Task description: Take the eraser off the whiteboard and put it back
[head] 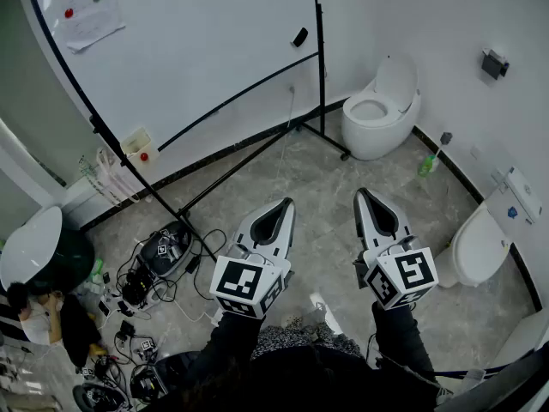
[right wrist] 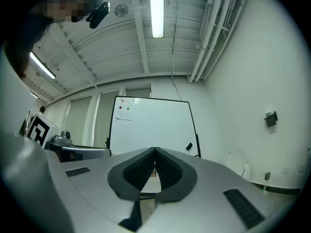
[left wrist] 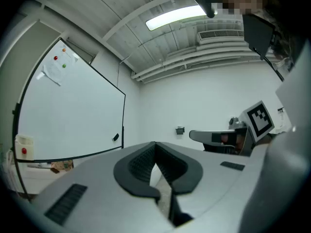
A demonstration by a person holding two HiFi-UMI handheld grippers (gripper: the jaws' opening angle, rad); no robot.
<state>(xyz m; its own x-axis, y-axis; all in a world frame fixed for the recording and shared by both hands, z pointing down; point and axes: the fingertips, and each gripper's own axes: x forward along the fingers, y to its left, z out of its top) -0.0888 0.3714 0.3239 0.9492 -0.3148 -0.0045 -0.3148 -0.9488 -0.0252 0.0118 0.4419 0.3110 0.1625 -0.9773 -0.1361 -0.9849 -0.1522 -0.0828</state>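
Note:
The small black eraser [head: 299, 37] clings to the whiteboard [head: 197, 41] near its right edge, well off from both grippers. It also shows as a dark speck, the eraser [left wrist: 115, 137] in the left gripper view and the eraser [right wrist: 189, 146] in the right gripper view. My left gripper [head: 287, 202] and right gripper [head: 360, 192] are held side by side over the floor and point toward the board. Each has its jaws meeting at the tips with nothing between them: left gripper [left wrist: 155, 143], right gripper [right wrist: 155, 149].
The board's black stand legs [head: 249, 157] spread across the tiled floor. A white toilet [head: 382, 110] stands to the board's right, a green bottle [head: 426, 166] beside it, another white fixture [head: 476, 247] at the right wall. Cables and gear [head: 146, 269] lie at the left.

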